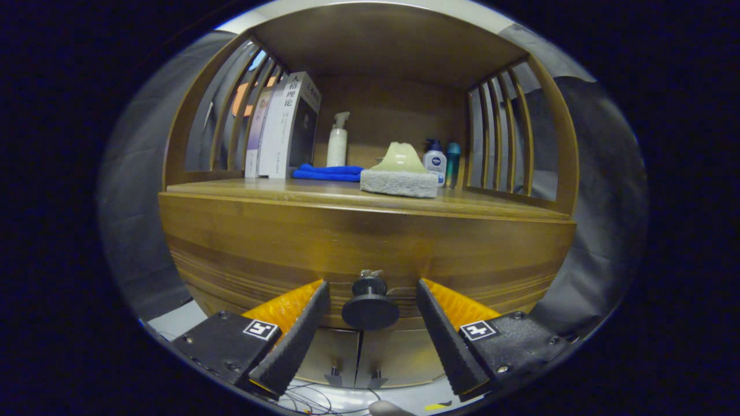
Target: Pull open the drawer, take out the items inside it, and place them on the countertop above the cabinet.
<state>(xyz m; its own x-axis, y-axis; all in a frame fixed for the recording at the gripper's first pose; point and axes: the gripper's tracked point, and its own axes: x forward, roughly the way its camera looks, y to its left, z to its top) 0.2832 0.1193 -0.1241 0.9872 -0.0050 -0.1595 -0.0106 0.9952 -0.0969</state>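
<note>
Claw [370, 323] spread, straddling the drawer knob [370, 309]; drawer [370, 242] shut; sponge [399, 173], cloth [328, 172], bottles on far tabletop [243, 188].

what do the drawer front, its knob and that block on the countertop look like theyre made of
Drawer front: wood or wood veneer, with visible grain bands and a soft satin sheen.
Knob: dark and matte, likely plastic or painted metal; it sits between the open gripper's fingers, untouched.
Block: looks like a sponge, with a coarse fibrous base under a smooth pale top.
</note>
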